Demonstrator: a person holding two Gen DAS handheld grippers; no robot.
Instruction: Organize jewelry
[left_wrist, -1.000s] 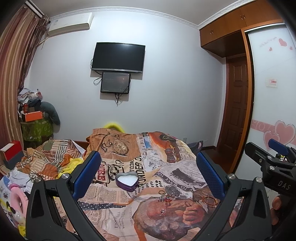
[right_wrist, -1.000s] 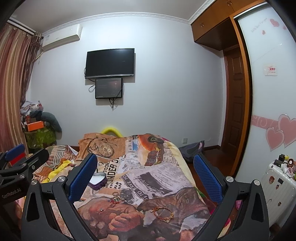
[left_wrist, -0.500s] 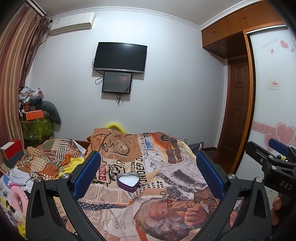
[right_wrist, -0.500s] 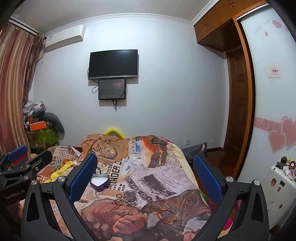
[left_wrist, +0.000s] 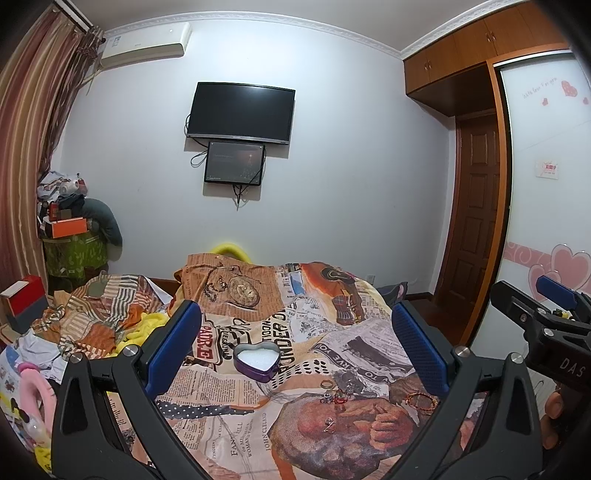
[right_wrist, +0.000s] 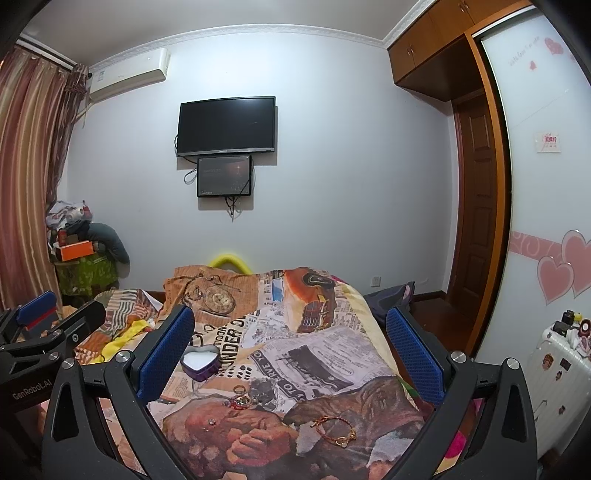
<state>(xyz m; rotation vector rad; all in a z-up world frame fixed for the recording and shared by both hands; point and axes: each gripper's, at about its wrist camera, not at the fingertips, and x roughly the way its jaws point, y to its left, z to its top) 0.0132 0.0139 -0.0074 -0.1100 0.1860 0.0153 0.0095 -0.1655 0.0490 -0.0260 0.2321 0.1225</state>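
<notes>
A purple heart-shaped tin (left_wrist: 256, 360) with a white lining sits open on the printed bedspread; it also shows in the right wrist view (right_wrist: 200, 362). Near it lie a ring (left_wrist: 325, 384), a small cluster of rings and red cord (left_wrist: 337, 398), a small earring (left_wrist: 328, 423) and a red-gold bracelet (left_wrist: 421, 400). The right wrist view shows the bracelet (right_wrist: 335, 428), the cluster (right_wrist: 241, 401) and the earring (right_wrist: 211, 421). My left gripper (left_wrist: 295, 343) is open and empty above the bed. My right gripper (right_wrist: 290, 341) is open and empty too.
The bed (left_wrist: 258, 435) fills the foreground, with rumpled striped bedding (left_wrist: 92, 317) at the left. A pink toy (left_wrist: 31, 395) lies at far left. A white suitcase (right_wrist: 554, 369) stands at right. A TV (left_wrist: 241, 112) hangs on the far wall.
Both views have shifted slightly: the tin and jewelry sit a little higher and further right in frame. Both grippers stay open and empty.
</notes>
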